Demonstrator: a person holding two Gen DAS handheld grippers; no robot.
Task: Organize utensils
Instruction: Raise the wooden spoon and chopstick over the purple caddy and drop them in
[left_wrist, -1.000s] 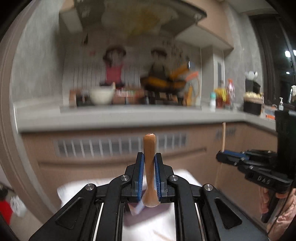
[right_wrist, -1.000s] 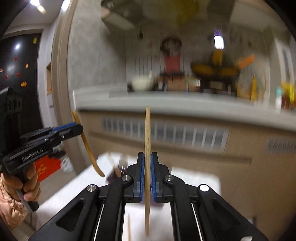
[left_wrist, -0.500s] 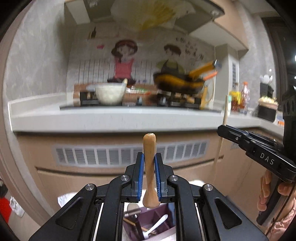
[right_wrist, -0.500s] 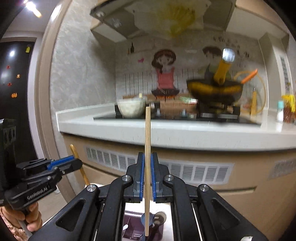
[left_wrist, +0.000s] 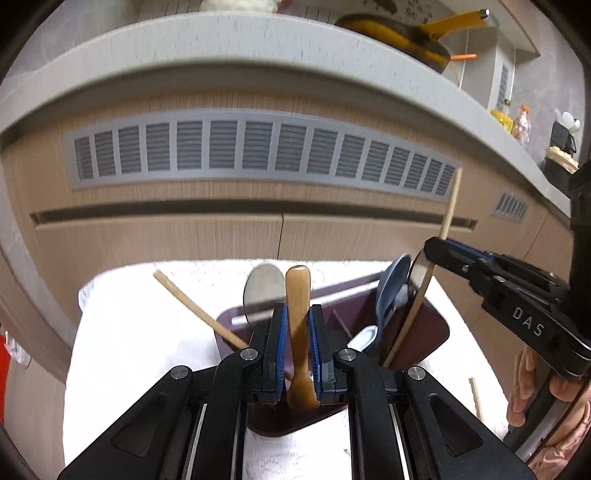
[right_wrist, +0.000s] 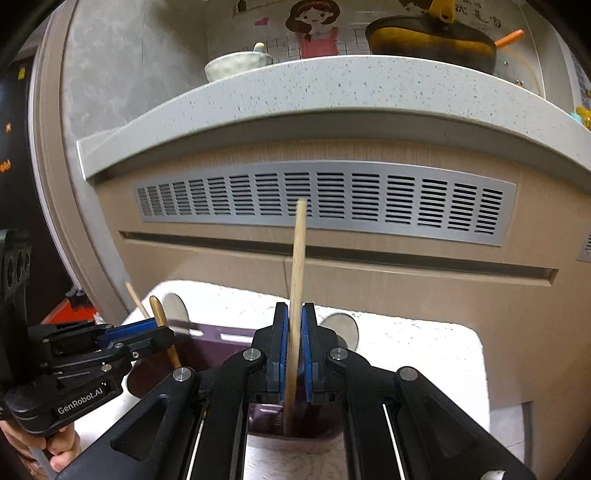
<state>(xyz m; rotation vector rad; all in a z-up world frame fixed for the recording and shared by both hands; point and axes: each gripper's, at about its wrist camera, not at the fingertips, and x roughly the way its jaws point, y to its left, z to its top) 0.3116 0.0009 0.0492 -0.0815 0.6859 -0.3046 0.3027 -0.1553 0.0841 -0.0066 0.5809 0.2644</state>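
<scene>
Utensils stand in a purple organizer (left_wrist: 436, 332) on the white cloth (left_wrist: 129, 332). Your left gripper (left_wrist: 299, 350) pinches a brown wooden spoon (left_wrist: 297, 295) above it (the spoon's bowl is hidden behind the jaws). Your right gripper (right_wrist: 293, 354) pinches a single chopstick (right_wrist: 299, 258), whose lower tip is lost in the organizer's dark interior. The organizer's dividers are mostly blocked from view.

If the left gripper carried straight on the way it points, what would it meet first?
Probably the purple utensil holder just ahead of the left gripper, or the metal spoon standing in it; depth is unclear.
</scene>
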